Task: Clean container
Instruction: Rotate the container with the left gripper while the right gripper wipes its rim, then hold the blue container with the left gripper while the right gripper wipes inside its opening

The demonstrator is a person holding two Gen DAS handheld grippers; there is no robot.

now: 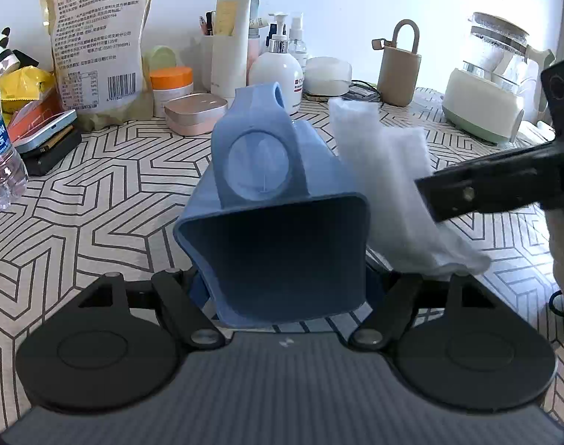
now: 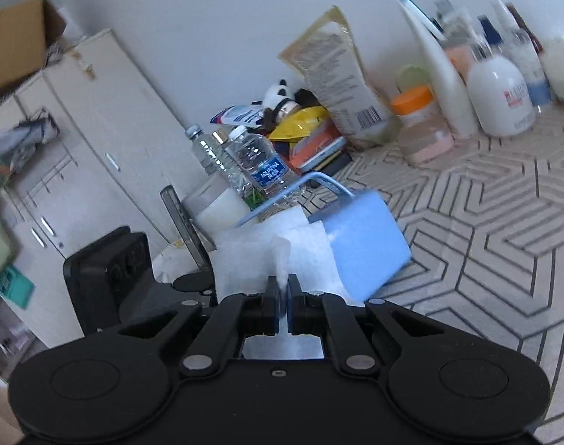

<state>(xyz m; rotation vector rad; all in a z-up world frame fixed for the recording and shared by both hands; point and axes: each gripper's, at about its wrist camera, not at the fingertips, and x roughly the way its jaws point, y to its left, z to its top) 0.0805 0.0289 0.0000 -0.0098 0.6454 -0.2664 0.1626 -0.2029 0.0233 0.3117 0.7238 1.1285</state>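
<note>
So I'm gripping the blue container (image 1: 282,222) in my left gripper (image 1: 285,296), tipped so its open mouth is facing me, jaws clamped on its lower sides, though the container is hiding the fingertips so I'm not seeing the actual contact. It's sitting above the near edge of the table (image 1: 115,185) with the zigzag cloth. My right gripper (image 2: 281,289) is pinching a white wipe (image 2: 274,256), fingers squeezed almost together on a bunched fold, and the wipe is hanging just beside the container's right wall; touching or not, I'm honestly not able to tell, it's blurry. The container's inside is looking dark, so nothing's readable in there. Along the far edge there's a food pouch (image 1: 96,40), a pump bottle (image 1: 276,70) and a kettle (image 1: 493,74), with a water bottle (image 1: 0,141) cut off at the left edge.
</note>
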